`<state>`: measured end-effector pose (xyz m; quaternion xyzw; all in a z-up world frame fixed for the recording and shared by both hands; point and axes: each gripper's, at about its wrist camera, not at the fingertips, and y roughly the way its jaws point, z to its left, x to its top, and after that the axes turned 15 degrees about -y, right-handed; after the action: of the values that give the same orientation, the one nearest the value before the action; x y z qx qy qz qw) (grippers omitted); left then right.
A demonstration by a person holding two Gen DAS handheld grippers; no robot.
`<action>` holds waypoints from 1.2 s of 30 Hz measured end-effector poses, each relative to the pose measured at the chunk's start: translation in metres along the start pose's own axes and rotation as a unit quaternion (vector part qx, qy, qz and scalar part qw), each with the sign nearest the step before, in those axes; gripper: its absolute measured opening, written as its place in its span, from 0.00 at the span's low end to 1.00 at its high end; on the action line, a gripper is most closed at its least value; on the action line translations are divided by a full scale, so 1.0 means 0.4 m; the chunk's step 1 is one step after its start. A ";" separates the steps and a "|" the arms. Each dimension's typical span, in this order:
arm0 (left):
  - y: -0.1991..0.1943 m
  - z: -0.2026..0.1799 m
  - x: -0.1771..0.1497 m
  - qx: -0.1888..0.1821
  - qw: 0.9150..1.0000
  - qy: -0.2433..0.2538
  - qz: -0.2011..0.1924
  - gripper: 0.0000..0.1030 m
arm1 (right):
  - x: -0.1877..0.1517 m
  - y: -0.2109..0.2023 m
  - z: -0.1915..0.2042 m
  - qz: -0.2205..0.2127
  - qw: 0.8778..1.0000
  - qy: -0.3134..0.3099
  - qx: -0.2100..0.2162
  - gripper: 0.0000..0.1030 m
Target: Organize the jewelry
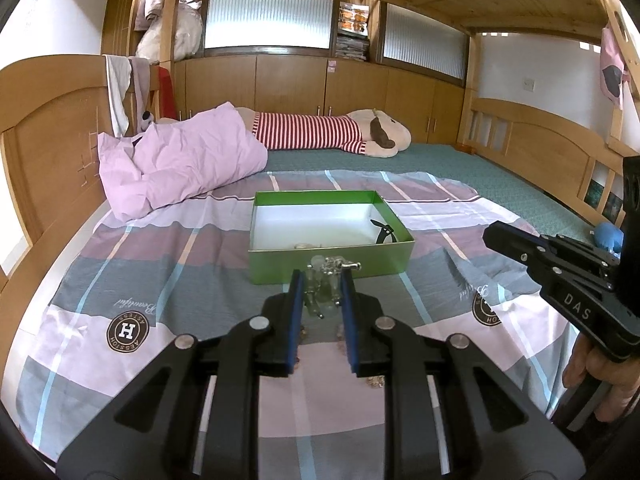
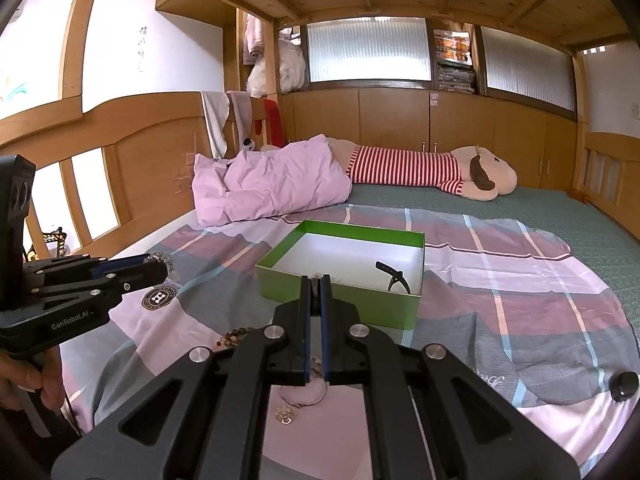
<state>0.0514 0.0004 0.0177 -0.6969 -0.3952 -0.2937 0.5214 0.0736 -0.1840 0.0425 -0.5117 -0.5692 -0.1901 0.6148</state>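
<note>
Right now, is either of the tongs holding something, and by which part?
The left tongs are shut on a clear bead bracelet, pinching its bunched beads near the tips. The right tongs are shut and appear to hold nothing.

Glossy green cardboard box [image 1: 330, 266] with smooth white lining, clear glassy bead-and-metal bracelet [image 1: 325, 280] between matt black plastic left gripper [image 1: 322, 280] pads, soft checked cotton sheet [image 1: 168, 264], crumpled lilac cloth pillow [image 1: 180, 160], varnished wooden headboard [image 1: 52, 136].

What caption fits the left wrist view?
Left gripper lifts a clear beaded bracelet toward the green box on the bed.
</note>
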 end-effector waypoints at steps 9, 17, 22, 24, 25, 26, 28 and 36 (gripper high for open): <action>0.006 -0.002 -0.002 0.001 1.000 0.000 0.002 0.18 | -0.006 -0.003 -0.007 0.000 1.000 0.002 -0.003 0.04; 0.018 -0.004 -0.002 0.001 1.000 -0.001 0.006 0.18 | -0.007 0.001 -0.011 0.001 1.000 0.003 -0.001 0.04; 0.054 -0.011 0.030 0.005 1.000 0.000 0.006 0.18 | 0.019 0.047 -0.031 -0.001 1.000 -0.002 -0.001 0.04; 0.091 -0.013 0.067 0.003 1.000 -0.010 0.010 0.18 | 0.052 0.094 -0.051 -0.003 1.000 0.000 0.001 0.04; 0.116 -0.011 0.088 -0.003 1.000 -0.022 0.015 0.18 | 0.063 0.114 -0.061 -0.004 1.000 0.004 0.004 0.04; 0.143 -0.007 0.108 -0.006 0.999 -0.036 0.020 0.18 | 0.076 0.144 -0.076 -0.005 1.000 0.016 0.008 0.04; 0.206 -0.003 0.144 -0.003 0.998 -0.052 0.032 0.18 | 0.094 0.208 -0.098 -0.003 1.000 0.025 0.004 0.04; 0.482 0.018 0.239 0.027 0.995 -0.067 0.065 0.18 | 0.112 0.473 -0.150 0.033 0.999 0.030 -0.006 0.04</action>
<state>0.2659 0.0029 -0.0012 -0.7249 -0.3909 -0.2013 0.5303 0.2710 -0.1425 0.0147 -0.5279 -0.5322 -0.1890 0.6343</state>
